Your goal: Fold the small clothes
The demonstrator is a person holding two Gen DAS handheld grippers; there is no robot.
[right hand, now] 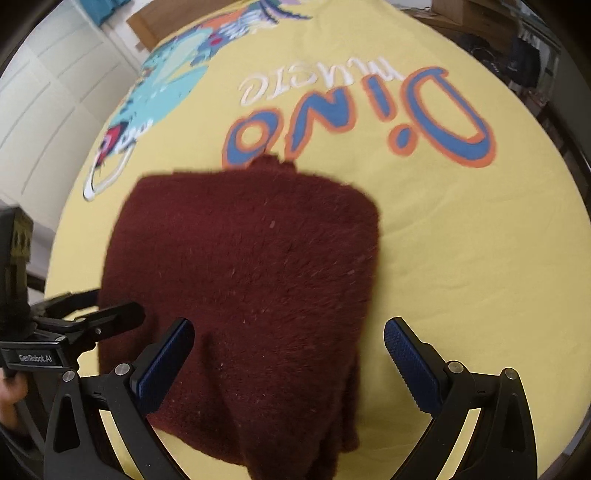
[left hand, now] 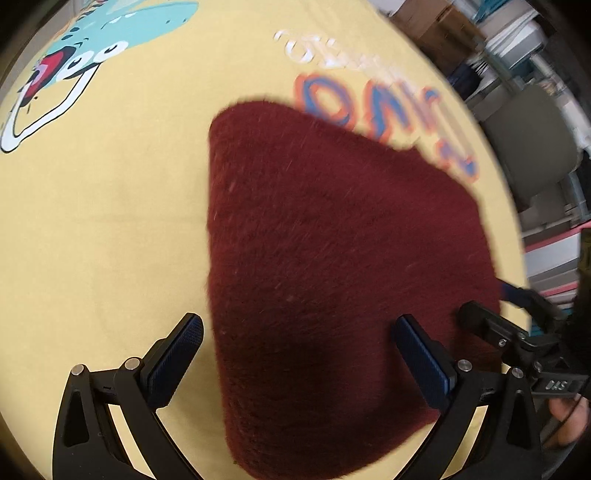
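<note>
both grippers [left hand: 299, 354] [right hand: 288, 350] gape over the maroon garment [right hand: 243, 280]; only right wrist view reads "dino" lettering [right hand: 354, 122]

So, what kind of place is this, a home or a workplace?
Probably a storage or work room, not a tidy home. The dark red garment lies on a yellow printed sheet used as a table cover, with cardboard boxes and a grey chair behind, and white panelled doors.

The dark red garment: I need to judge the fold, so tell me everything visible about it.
The dark red garment looks like fuzzy, fleece-like knit, folded into a compact, roughly rectangular bundle with a small tab jutting from its far edge. It lies flat on the yellow dinosaur-print cloth, covering part of the lettering. Both grippers, left and right, are open above its near edge.
</note>
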